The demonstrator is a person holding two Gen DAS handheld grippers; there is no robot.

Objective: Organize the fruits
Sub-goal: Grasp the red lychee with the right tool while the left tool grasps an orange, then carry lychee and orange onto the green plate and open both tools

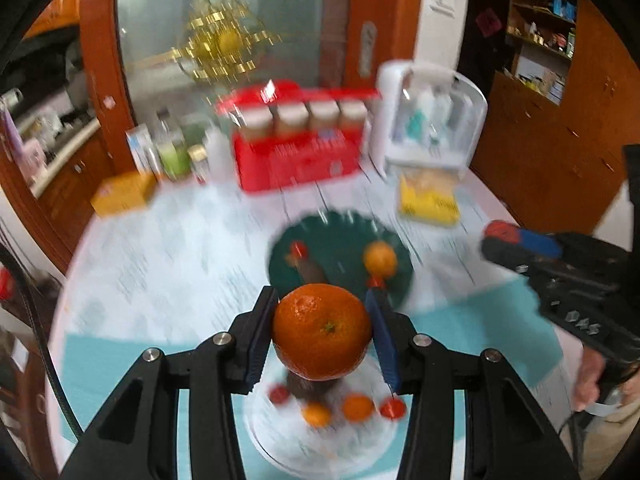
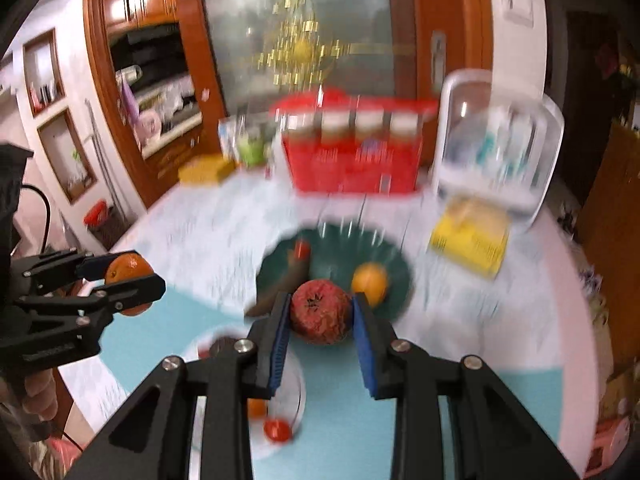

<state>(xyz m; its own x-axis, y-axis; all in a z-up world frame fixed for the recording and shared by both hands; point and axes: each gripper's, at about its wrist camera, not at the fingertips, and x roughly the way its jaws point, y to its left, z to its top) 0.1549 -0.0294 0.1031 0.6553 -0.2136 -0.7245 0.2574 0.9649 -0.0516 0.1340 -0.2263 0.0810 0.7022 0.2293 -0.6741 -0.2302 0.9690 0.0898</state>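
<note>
At centre frame in the left wrist view, the left gripper (image 1: 322, 336) pinches a round orange tangerine (image 1: 322, 332) above a clear glass plate (image 1: 276, 452). The right gripper (image 2: 320, 320) clamps a wrinkled dark-red round fruit (image 2: 320, 311) in front of the dark green scalloped plate (image 2: 400, 276), centre frame.

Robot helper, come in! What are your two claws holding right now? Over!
Left gripper shut on an orange. Right gripper shut on a wrinkly red fruit. Both held above the green plate. Nothing in the way.
</note>
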